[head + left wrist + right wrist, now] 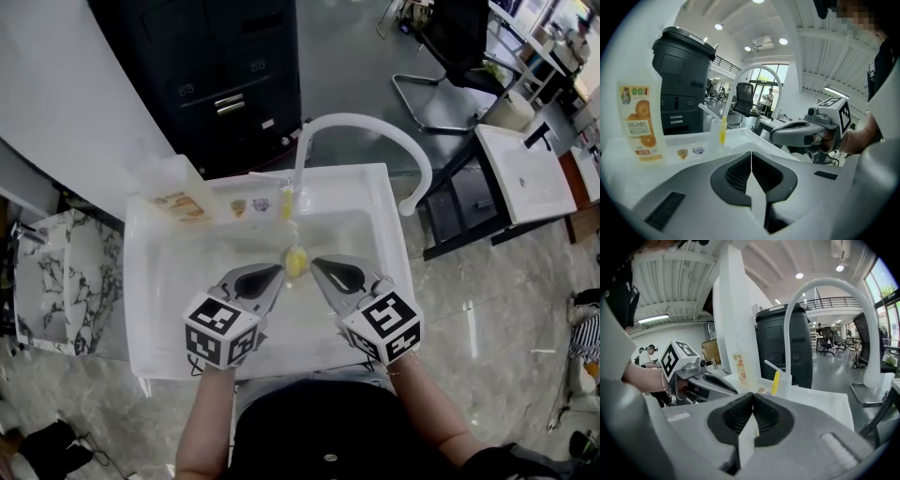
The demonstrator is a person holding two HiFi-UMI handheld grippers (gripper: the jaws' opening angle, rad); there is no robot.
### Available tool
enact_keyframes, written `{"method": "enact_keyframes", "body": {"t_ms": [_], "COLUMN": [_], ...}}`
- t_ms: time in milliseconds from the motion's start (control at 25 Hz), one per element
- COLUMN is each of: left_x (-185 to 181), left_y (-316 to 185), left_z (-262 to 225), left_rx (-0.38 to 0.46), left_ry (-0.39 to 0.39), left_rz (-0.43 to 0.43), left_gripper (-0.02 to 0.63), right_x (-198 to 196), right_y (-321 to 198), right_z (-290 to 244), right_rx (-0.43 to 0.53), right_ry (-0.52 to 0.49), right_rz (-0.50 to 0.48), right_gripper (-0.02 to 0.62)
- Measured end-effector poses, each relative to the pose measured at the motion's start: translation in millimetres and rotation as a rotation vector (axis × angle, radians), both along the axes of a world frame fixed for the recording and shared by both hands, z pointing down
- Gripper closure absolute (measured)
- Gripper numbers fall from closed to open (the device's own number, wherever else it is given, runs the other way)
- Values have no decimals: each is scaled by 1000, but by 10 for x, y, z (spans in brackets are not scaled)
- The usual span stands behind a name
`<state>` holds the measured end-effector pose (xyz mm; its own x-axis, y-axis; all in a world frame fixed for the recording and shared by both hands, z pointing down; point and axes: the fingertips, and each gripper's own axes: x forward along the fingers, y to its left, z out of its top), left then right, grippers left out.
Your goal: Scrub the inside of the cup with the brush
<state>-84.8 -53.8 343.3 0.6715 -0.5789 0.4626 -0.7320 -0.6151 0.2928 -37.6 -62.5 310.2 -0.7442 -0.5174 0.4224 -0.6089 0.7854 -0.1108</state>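
Both grippers are over the white sink (141,309), side by side, with their tips angled in toward each other.

Left gripper (279,273): the left gripper view shows the jaws pressed together with nothing between the pads. It holds nothing.

Right gripper (315,263): same in the right gripper view, jaws closed tip to tip and empty. Each gripper shows in the other's view, left gripper (733,388) and right gripper (775,136), both clear of the cup.

The cup (285,202) stands upright on the back rim of the sink, just beside the base of the faucet (366,127). It is clear plastic. The brush (286,195) sits in it, with a yellow handle and a white stem slanting out over the rim. Both also show in the left gripper view, cup (716,134) and brush (723,129), and in the right gripper view, cup (785,385) and brush (776,382). The cup is well apart from both grippers and nothing touches it.

A soap bottle (178,192) with orange fruit on its label stands on the back left corner of the rim, left of the cup. Two small stickers (239,206) are on the rim between the bottle and the cup.

A small yellowish round thing (296,261) lies in the basin between the two gripper tips. I cannot tell what it is, or whether the tips touch it.

A dark cabinet (216,75) stands behind the sink. An office chair (450,56) is at the upper right on the grey floor.
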Motion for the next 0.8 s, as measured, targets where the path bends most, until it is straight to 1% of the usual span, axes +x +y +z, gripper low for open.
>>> {"method": "enact_keyframes", "body": {"t_ms": [80,160,280,480,640,800], "left_x": [16,42,75,71,45,43], "left_y": [16,44,79,108,130,134], "left_z": [-16,-15,9,91,144,164], "left_rx": [13,25,21,-17,-41,-49], "left_ry": [1,-8,-18,-18,-16,-14], "left_rz": [5,27,52,24,3,4], "left_gripper": [586,586,586,588,589,589], "right_x": [-20,-35,-27,-16,-30,-28], "right_y": [25,47,66,67,87,70], "right_z": [-39,-76,-86,-92,-53,-9], "right_rx": [8,12,3,14,1,-24], "right_ry": [-12,-29,-50,-69,-57,-61], "right_rz": [-13,-20,-15,3,-15,-12], "right_gripper": [595,597,597,597,598,598]}}
